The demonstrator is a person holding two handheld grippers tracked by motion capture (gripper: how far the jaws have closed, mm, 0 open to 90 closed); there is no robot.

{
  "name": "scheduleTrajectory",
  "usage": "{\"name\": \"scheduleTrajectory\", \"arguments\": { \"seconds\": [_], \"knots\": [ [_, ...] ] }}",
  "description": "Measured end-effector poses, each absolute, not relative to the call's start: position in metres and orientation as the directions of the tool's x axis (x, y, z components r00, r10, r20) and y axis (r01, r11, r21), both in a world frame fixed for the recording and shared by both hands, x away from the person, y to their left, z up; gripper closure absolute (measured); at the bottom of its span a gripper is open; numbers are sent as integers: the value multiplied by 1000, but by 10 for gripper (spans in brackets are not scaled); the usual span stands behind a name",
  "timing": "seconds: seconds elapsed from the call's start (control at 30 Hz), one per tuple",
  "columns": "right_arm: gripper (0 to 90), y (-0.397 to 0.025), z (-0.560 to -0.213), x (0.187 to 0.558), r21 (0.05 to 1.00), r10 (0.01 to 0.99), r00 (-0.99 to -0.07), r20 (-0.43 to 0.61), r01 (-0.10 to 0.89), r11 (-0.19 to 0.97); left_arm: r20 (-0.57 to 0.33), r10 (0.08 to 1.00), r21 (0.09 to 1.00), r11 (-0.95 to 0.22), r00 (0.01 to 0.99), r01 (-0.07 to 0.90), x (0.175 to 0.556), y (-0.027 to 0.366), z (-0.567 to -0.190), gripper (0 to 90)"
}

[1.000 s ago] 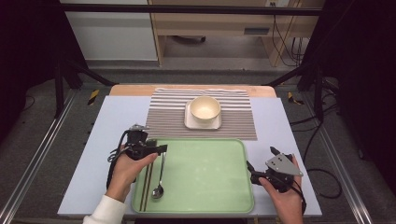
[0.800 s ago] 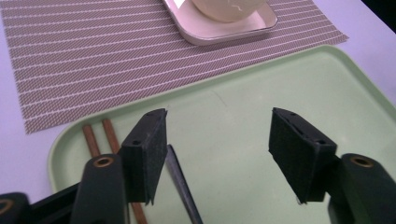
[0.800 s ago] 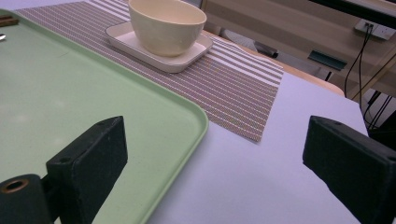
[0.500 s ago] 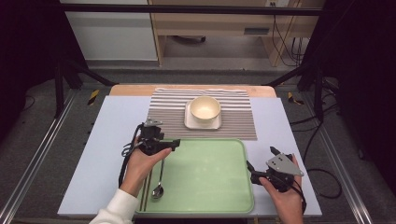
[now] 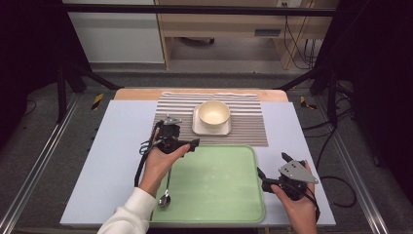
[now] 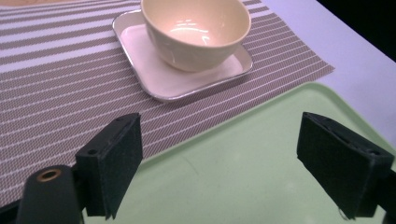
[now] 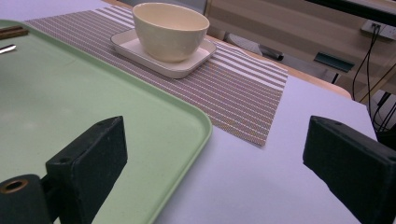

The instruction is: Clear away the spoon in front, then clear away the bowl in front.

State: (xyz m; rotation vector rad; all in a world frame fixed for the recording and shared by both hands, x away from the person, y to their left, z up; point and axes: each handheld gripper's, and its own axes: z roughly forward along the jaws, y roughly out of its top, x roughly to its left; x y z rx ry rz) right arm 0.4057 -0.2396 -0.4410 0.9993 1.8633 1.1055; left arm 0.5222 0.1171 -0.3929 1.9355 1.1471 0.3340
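A cream bowl (image 5: 213, 113) stands on a small white square plate (image 5: 200, 128) on a striped placemat (image 5: 248, 127). A green tray (image 5: 219, 185) lies in front of it. My left gripper (image 5: 189, 142) hovers open over the tray's far left corner, with nothing between its jaws. In the left gripper view the bowl (image 6: 196, 28) and plate (image 6: 177, 79) lie just ahead of the gripper (image 6: 219, 158). My right gripper (image 5: 272, 165) is held open at the tray's right edge, empty. The right gripper view has the tray (image 7: 93, 102) under its left jaw, the bowl (image 7: 170, 30) farther off.
A metal spoon (image 5: 164, 199) lies along the tray's left side, partly under the left forearm. Brown stick ends (image 7: 11, 31) show at the tray's far corner. Pale blue table surface (image 5: 117, 146) flanks the tray. Dark stands and cables ring the table.
My left gripper has moved away from the person and to the right, from the tray's left edge to its far left corner near the plate. The right gripper has stayed put.
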Motion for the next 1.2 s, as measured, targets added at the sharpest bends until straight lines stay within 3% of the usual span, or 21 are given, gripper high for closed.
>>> {"name": "scheduleTrajectory", "arguments": {
  "seconds": [0.8,1.2],
  "knots": [
    [64,-240,-439,406,920,884,-427,-190,237,312,-114,851,877,-157,513,455,545,94,-377,121],
    [64,-243,-438,406,928,888,-428,-169,235,290,-75,901,878,-144,428,456,580,71,-384,150]
  ]
}}
